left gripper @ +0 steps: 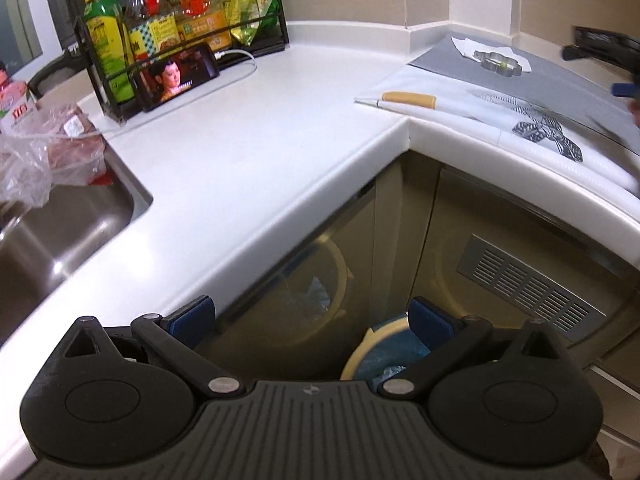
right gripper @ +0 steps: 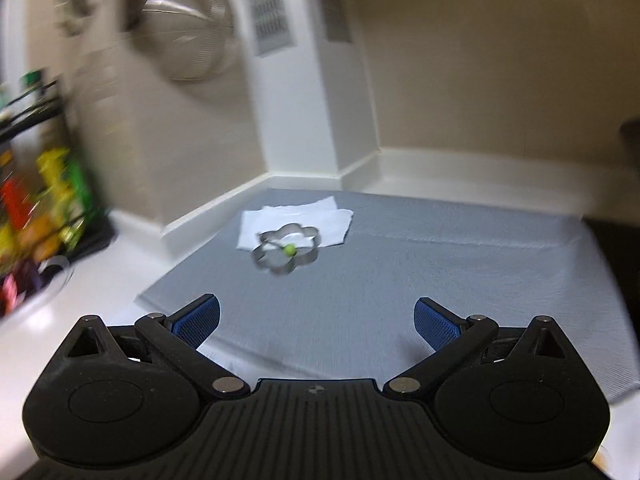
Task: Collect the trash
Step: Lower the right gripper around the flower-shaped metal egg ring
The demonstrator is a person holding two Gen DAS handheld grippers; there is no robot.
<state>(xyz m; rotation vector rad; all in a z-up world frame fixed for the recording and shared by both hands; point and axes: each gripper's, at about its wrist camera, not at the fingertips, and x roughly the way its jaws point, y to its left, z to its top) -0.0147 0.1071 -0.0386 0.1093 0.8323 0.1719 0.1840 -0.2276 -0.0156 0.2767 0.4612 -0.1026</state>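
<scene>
My left gripper (left gripper: 311, 318) is open and empty, held over the counter's inner corner above a trash bin (left gripper: 380, 350) with a blue liner on the floor. My right gripper (right gripper: 316, 320) is open and empty above a grey mat (right gripper: 420, 264). On the mat lie a white paper napkin (right gripper: 296, 220) and a flower-shaped metal cutter (right gripper: 288, 252) with a green knob, ahead and slightly left of the right gripper. In the left wrist view the napkin (left gripper: 464, 46) and cutter (left gripper: 498, 62) sit at the far right, with the right gripper (left gripper: 600, 52) beside them.
A knife with a yellow handle (left gripper: 408, 101) lies on a white patterned cloth (left gripper: 520, 120). A black rack of bottles (left gripper: 176, 28) and a phone (left gripper: 176, 76) stand at the back left. A steel sink (left gripper: 52, 232) holds plastic bags (left gripper: 48, 148). A metal strainer (right gripper: 188, 36) hangs on the wall.
</scene>
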